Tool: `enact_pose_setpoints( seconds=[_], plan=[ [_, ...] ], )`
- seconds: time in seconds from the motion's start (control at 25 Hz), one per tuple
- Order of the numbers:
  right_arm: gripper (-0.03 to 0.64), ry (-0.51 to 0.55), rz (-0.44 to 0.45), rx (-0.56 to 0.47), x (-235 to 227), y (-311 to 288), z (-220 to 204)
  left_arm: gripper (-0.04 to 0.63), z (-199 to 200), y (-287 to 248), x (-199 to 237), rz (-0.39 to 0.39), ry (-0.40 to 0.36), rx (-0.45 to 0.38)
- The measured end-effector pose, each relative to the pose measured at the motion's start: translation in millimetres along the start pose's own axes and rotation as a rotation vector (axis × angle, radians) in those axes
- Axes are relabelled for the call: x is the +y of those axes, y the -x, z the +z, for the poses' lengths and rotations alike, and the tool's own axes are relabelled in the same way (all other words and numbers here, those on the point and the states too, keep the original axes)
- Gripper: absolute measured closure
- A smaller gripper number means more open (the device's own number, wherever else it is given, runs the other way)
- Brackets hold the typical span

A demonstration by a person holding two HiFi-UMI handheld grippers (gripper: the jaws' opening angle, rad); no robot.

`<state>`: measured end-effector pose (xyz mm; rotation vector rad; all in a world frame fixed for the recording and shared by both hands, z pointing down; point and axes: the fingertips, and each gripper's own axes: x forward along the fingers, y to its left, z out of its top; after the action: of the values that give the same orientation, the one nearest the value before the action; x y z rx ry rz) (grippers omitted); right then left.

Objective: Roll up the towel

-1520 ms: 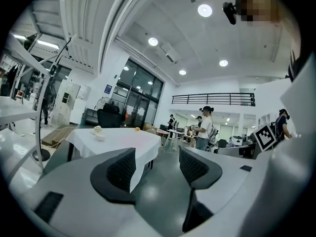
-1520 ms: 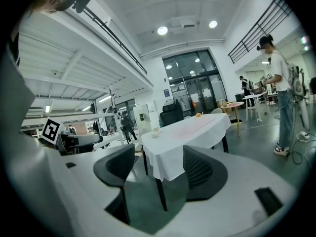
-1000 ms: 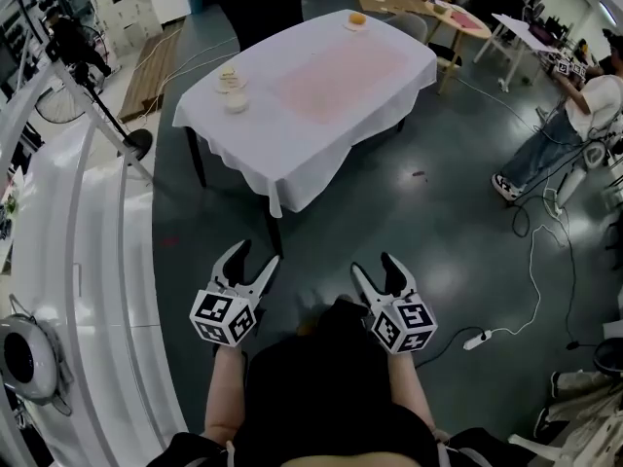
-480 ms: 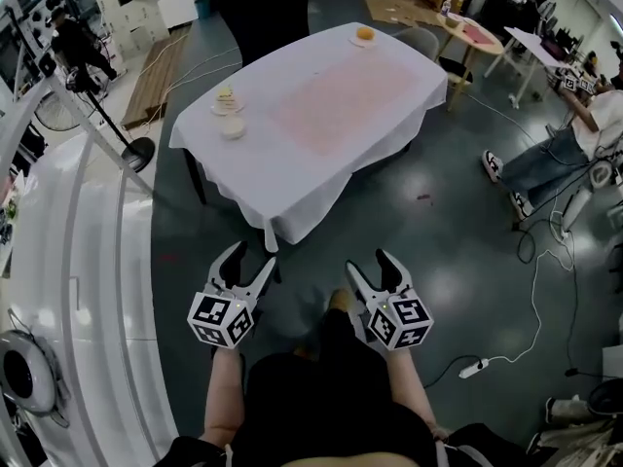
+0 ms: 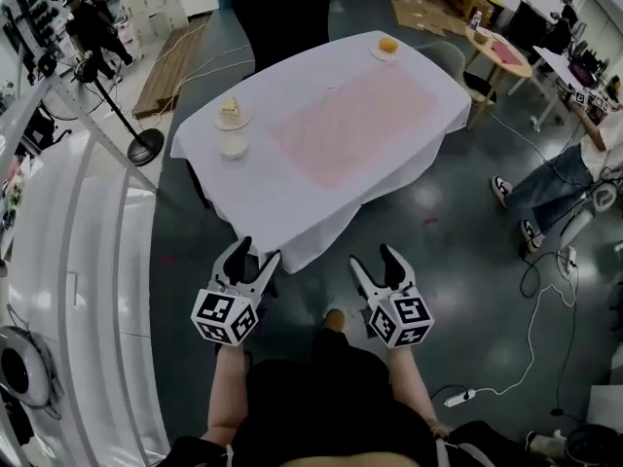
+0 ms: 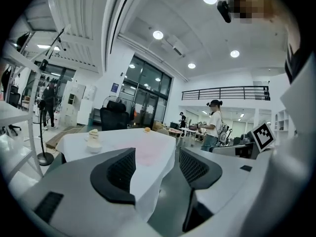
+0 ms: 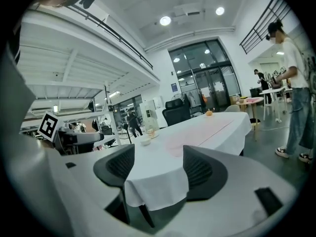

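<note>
Not started yet. Lying flat and unrolled on the far table: the pink towel. Short of the table's near corner: left gripper and right gripper, all 2 with jaws apart, holding nothing. Left to do: reaching, gripping an edge, rolling

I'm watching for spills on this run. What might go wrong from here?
The towel lies on a loose tablecloth, so the jaws may pinch both and drag the cloth. The bowl and cake plate stand just left of the towel; the left gripper might knock them.
</note>
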<state>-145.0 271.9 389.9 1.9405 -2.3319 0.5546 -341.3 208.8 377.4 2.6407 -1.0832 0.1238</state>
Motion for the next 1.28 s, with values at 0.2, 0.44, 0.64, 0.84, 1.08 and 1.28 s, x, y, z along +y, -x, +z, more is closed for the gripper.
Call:
enact_pose_setpoints(
  seconds=[0.2,0.44,0.64,0.84,1.08,1.28],
  plan=[
    [0.299,0.002,0.029,0.023,-32.6,-22.5,5.9,0.31,-1.3,-38.5,5.3,0.044,-0.002,0.011],
    [0.299,0.024,0.05,0.032,-73.4,-40.4,10.0,0.31,-6.8,-80.5,2.0,0.078,0.011,-0.007],
    [0.299,0.037,0.059,0.026,-90.7,-43.0,8.7,0.31,-15.7,-96.0,-11.8,0.071,0.012,0.0],
    [0.299,0.029,0.061,0.052,-94.3,-35.9,-11.1,0.31,-35.8,-92.2,-8.9,0.105,0.034,0.038],
    [0.299,0.012,0.095,0.107,-98.0,-52.2,-29.6,0.31,-42.2,-103.7,-1.7,0.132,0.039,0.072],
    [0.299,0.046,0.135,0.154,-102.1,-83.5,-31.2,0.31,-36.5,-136.8,10.3,0.128,0.039,0.085]
  ],
)
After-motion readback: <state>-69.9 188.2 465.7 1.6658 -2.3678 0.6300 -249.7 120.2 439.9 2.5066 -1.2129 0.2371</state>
